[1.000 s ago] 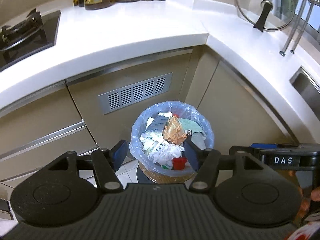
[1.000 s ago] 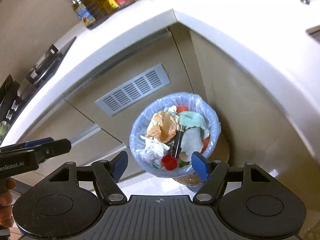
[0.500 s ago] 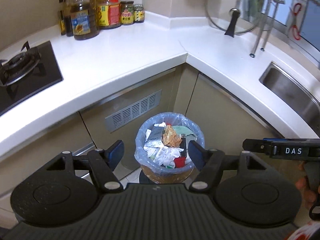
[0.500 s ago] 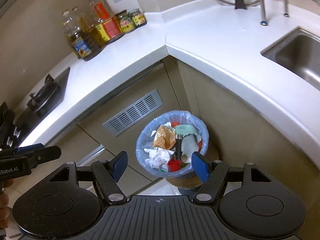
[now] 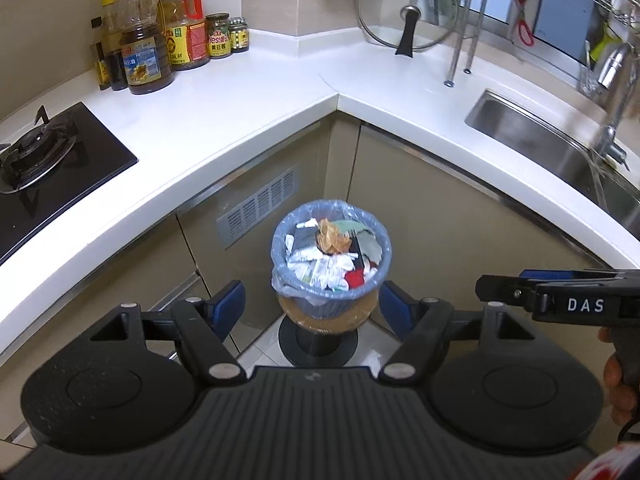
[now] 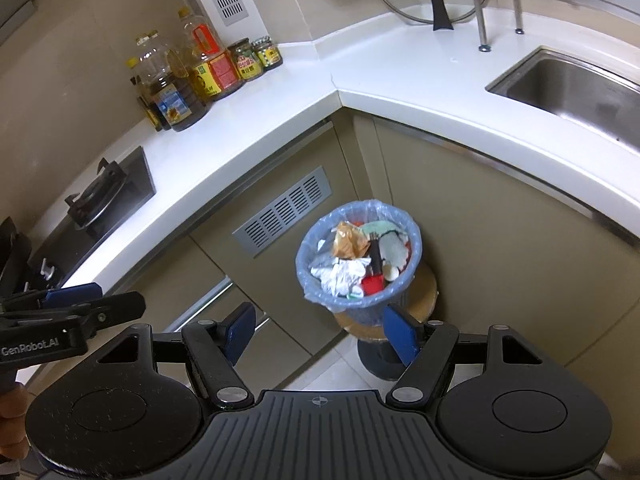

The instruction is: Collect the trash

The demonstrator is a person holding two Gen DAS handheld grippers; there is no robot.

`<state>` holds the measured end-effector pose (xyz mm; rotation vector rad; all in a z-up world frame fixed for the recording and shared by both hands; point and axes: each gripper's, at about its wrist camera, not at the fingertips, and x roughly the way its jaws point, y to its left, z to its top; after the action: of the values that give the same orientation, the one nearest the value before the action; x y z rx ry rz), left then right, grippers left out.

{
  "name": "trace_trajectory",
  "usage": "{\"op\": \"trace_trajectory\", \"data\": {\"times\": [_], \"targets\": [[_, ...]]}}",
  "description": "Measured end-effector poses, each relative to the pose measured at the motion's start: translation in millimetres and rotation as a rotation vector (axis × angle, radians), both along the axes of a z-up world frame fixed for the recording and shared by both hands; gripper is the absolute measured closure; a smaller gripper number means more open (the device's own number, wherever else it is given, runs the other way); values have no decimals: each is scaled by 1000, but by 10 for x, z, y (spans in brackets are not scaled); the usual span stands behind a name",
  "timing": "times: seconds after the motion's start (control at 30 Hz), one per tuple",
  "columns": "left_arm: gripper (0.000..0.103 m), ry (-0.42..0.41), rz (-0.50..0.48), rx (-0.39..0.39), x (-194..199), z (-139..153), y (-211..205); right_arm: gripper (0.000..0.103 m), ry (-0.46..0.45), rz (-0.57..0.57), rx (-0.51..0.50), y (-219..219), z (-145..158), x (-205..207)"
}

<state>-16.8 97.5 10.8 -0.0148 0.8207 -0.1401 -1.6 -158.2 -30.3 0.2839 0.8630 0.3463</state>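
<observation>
The small round bin lined with a blue plastic bag [image 5: 331, 264], on the floor in the cabinet corner, sits full of crumpled paper and wrappers, while the left gripper [image 5: 312, 308], jaws opening, and right gripper [image 6: 320, 332], jaws wide, both hold nothing; collection appears largely done, bag removal possibly remaining.

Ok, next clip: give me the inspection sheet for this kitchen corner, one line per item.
Surface: white countertop wraps the corner, mostly bare.
Job's things: trash bin with blue liner stands on a round stool on the floor, full of crumpled paper and wrappers.
Clutter: oil bottles and jars by the wall; glass lid leaning behind.
Grippers: left gripper jaws opening, nothing between them; right gripper open, empty.
Cables: nothing seen.
Surroundings: gas stove on the left, steel sink and tap on the right, vented cabinet panel behind the bin.
</observation>
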Motion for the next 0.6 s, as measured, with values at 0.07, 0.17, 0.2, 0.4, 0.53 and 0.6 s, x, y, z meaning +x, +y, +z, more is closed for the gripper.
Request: {"op": "trace_trajectory", "data": {"times": [0.07,0.17,0.2,0.4,0.53,0.6], "targets": [[31,-2,-12,-4,-79,19,20,32,-13,-9,-6,26,44,-114],[31,-8,-15,-4,-181,42,22,32,-24,-7,-18,51,100,-238],[31,-11,-17,-7,-211,49,25,32,-28,-2,-19,58,114,-266],[30,-27,-18,-2,-292,89,-33,32,-66,23,-29,79,198,-389],[30,-26,-20,2,-302,105,-77,32,-80,32,-34,72,221,-431],[30,-27,-27,3,-311,114,-104,32,-84,32,-30,48,228,-433]]}}
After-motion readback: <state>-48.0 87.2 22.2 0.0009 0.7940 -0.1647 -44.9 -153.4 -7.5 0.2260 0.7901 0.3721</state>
